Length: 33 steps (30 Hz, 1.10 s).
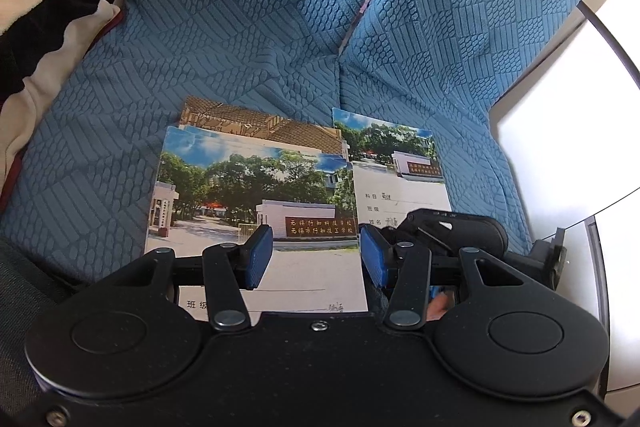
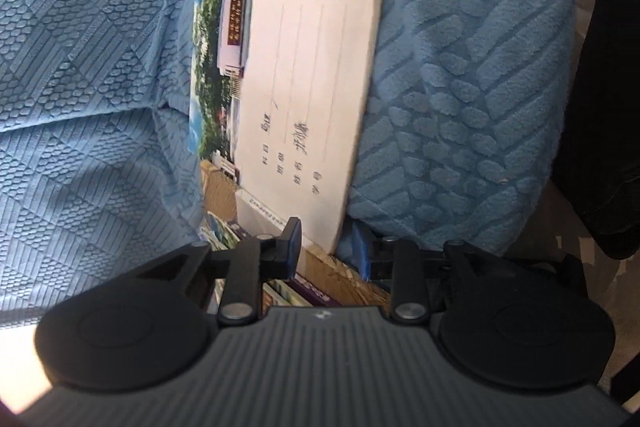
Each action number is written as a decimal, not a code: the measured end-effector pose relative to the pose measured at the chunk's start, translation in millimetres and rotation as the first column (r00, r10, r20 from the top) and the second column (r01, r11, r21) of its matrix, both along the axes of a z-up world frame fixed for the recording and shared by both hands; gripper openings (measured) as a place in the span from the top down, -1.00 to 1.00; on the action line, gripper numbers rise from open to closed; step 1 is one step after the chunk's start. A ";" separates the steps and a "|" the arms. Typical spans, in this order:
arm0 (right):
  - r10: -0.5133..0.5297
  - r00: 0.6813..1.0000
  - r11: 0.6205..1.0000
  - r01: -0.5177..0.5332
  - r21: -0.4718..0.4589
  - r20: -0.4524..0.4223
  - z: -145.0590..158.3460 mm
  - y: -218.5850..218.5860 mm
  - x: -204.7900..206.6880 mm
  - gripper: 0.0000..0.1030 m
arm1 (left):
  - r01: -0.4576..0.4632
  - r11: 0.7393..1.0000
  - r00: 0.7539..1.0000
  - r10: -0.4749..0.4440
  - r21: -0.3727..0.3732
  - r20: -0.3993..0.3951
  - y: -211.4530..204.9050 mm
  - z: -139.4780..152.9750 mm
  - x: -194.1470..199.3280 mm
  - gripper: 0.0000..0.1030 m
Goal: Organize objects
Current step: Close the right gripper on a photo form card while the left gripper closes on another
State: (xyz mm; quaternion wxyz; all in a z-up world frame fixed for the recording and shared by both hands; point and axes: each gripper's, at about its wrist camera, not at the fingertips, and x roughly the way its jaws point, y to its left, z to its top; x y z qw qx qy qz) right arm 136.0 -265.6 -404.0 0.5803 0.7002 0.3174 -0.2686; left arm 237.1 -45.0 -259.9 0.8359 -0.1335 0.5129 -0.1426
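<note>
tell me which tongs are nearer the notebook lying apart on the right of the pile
Right. The right tongs straddle that notebook's near corner, its edge between the pads. The left tongs hang open over the pile beside it.

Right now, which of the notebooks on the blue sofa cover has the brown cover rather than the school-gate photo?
The brown notebook, lowest and mostly covered by the big photo-cover notebook; the right notebook also shows the gate photo.

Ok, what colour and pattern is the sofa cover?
Blue sofa cover, embossed with patches of stripes and ovals; clearest in the left wrist view.
</note>
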 end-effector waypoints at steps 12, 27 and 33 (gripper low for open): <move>0.018 0.999 0.999 -0.017 -0.048 0.030 4.3 -5.2 -9.5 0.87 | 0.001 0.993 0.999 -0.007 -0.121 -0.045 2.6 -3.4 8.6 0.11; 0.017 0.990 0.999 -0.011 -0.045 0.143 25.2 -35.4 -32.3 0.92 | -0.098 0.942 0.953 -0.004 -0.320 -0.303 -51.8 -56.8 74.6 0.16; 0.037 0.979 0.999 -0.030 -0.039 0.199 27.5 -42.5 -34.5 0.93 | -0.215 0.918 0.885 0.039 -0.334 -0.464 -70.8 -99.1 87.3 0.22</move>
